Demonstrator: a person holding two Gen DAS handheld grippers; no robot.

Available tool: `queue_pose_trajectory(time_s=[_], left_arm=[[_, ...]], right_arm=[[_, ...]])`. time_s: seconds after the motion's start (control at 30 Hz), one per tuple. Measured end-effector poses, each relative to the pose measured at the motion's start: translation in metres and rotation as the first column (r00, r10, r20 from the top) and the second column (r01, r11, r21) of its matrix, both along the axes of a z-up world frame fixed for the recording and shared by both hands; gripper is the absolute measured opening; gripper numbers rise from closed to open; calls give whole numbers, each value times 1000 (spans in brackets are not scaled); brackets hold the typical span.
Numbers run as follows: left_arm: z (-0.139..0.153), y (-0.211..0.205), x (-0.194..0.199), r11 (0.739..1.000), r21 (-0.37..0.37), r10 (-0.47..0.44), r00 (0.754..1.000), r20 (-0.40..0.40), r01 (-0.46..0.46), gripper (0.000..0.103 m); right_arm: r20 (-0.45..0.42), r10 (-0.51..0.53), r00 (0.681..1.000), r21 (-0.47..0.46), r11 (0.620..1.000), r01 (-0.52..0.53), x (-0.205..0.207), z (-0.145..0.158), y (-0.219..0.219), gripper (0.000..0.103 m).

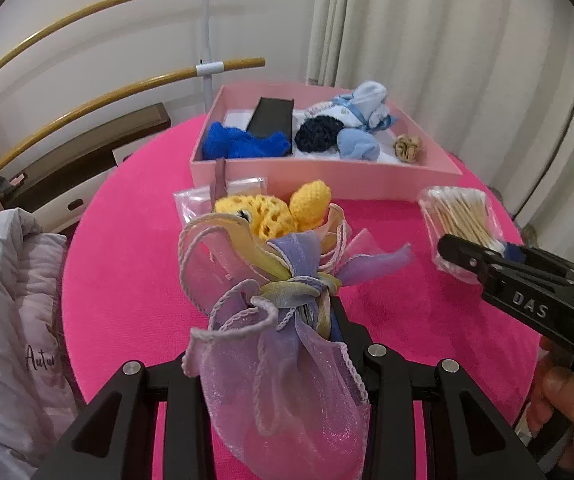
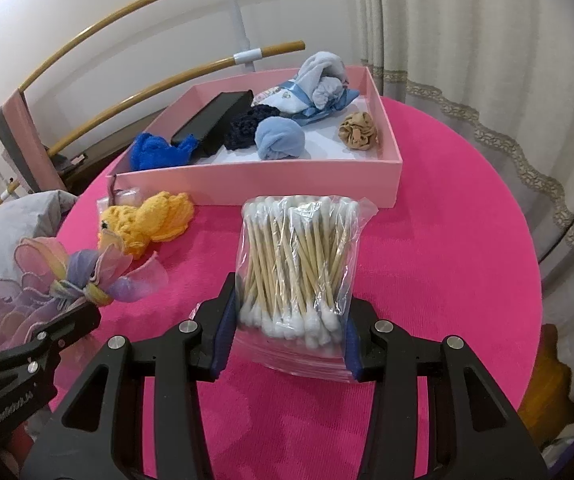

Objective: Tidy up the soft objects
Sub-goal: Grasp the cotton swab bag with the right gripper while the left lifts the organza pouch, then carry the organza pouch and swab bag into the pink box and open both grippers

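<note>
My left hand-held gripper (image 1: 323,312) was clenched on the neck of a purple pouch (image 1: 287,380). The pouch was see-through and shiny, tied with a ribbon (image 1: 299,292), and its frilly top fanned out over the tabletop (image 1: 127,280). My right hand-held gripper (image 2: 287,344) was grasping a bag of swabs (image 2: 299,264). Its blue pads (image 2: 223,332) pressed on both sides of the bag near the bottom. The swabs had wooden sticks and white tips.

Just past the pouch lay a yellow knit toy (image 2: 151,220) on the pink tabletop. A little clear packet (image 1: 223,196) lay right behind it, close to the box.

Farther back sat a pink box (image 2: 287,184). Inside it, on the left, was a bright blue knit thing (image 2: 159,152). A black case (image 2: 211,124) leaned next to it. A dark navy knit thing (image 2: 247,128) sat in the middle, touching a light blue rolled sock (image 2: 279,138). Behind those was a pile of pale blue cloth (image 2: 319,80) with a ribbon. A tan rolled stocking (image 2: 357,130) sat alone on the right side of the box.

To the left of the tabletop was a gray jacket (image 1: 7,320). Curtains (image 2: 467,40) hung behind the tabletop, and yellow rails (image 2: 147,4) curved along the wall.
</note>
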State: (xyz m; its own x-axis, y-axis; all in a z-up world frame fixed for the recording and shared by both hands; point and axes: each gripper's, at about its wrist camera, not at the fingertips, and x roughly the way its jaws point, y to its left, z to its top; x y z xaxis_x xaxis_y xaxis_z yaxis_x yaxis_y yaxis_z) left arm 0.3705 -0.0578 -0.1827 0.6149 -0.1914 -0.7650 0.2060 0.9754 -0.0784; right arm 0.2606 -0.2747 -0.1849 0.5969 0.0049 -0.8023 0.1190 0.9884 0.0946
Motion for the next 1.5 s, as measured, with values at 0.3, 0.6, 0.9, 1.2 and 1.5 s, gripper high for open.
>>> queue_pose_trajectory(time_s=[0.3,0.6,0.9,1.2,1.5], left_arm=[[35,16,2,1000,-11,30,997,74,-29,33],[88,29,23,998,-37,50,983,174,-44,33],[126,25,60,998,-45,51,971,235,-42,33],[137,7,106,998,-38,49,972,230,-41,33],[131,-8,154,997,-58,55,984,172,-45,33]], right_arm=[[59,22,998,14,1000,-23,-7,38,-3,41],[153,45,987,-31,999,-41,16,93,-3,41],[206,65,976,-25,998,-61,57,131,-3,41],[173,61,983,-10,998,-60,113,137,-14,42],[111,35,993,4,999,-36,157,122,-31,42]])
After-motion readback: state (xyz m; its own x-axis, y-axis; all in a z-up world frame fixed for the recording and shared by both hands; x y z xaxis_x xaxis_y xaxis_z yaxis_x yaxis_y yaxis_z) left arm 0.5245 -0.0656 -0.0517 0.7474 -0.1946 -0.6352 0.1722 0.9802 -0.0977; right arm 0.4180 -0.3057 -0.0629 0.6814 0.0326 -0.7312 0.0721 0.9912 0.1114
